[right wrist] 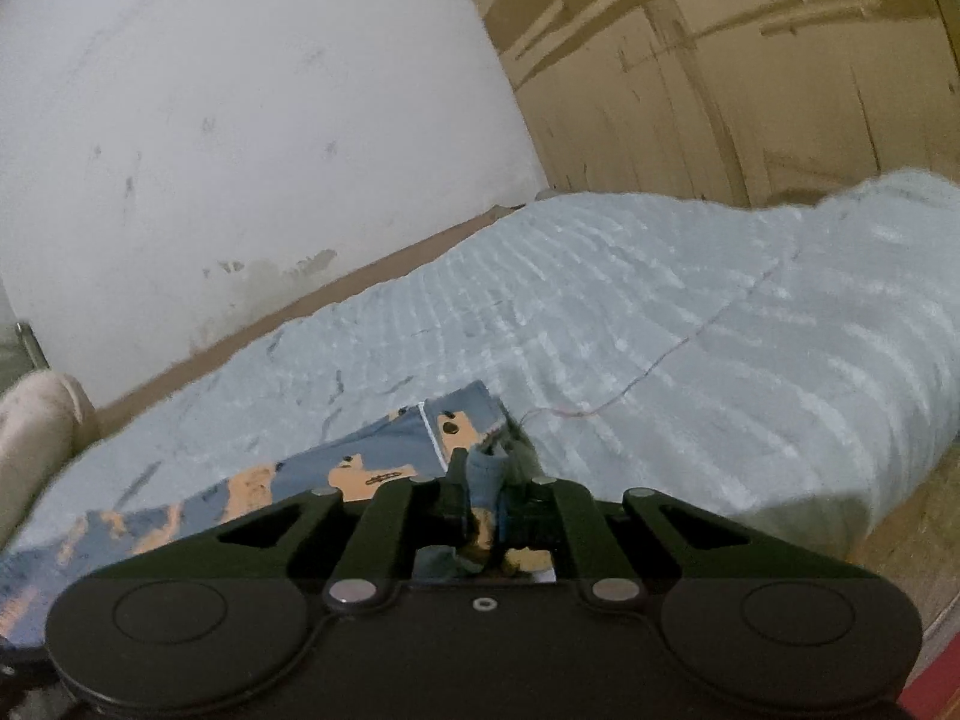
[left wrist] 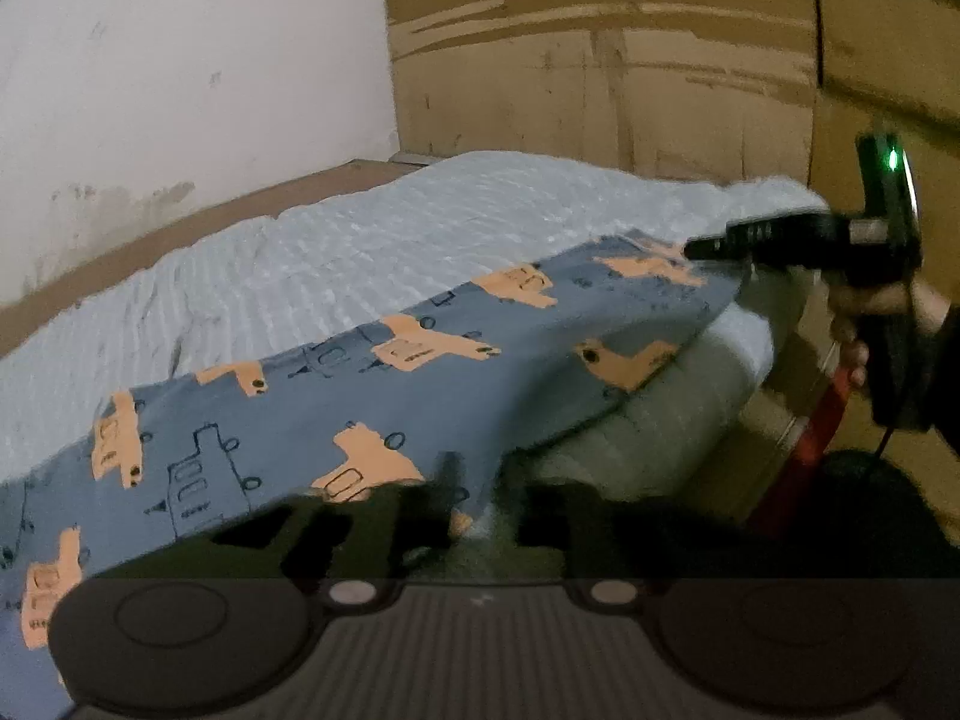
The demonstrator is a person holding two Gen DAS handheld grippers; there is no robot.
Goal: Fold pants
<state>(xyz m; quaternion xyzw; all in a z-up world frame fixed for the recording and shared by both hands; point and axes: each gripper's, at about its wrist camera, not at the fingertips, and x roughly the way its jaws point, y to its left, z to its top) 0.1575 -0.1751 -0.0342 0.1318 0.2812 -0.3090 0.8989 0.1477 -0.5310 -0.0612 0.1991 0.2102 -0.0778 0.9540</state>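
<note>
- Covering the work surface is a pale blue ribbed blanket [right wrist: 690, 324], rumpled and draped over the right-hand end, where it hangs down towards the floor
- Behind it on the left stands a scuffed white wall [left wrist: 180, 72] with a brown strip along its foot; on the right, stacked cardboard boxes [left wrist: 600, 60] close off the far side
- A loose thread [right wrist: 678, 348] trails across the blanket in the right wrist view
- The pants [left wrist: 372, 396], blue with orange vehicle shapes and dark outline drawings, lie on the near part of the blanket; in the left wrist view their long axis runs from near left to far right, and the far right end is lifted off the blanket
- The right gripper [right wrist: 483, 501] has its jaws nearly closed, pinching a bunched blue edge of the pants between the pads; seen from the left wrist it enters from the right, held by a hand [left wrist: 864, 324], with a green light on its body
- The left gripper [left wrist: 462, 516] sits low over the near edge of the pants with its fingers apart; the picture is dark and blurred there, so I cannot tell whether any cloth is gripped
- A red object [left wrist: 798, 456] shows below the blanket's right end, too blurred to name
</note>
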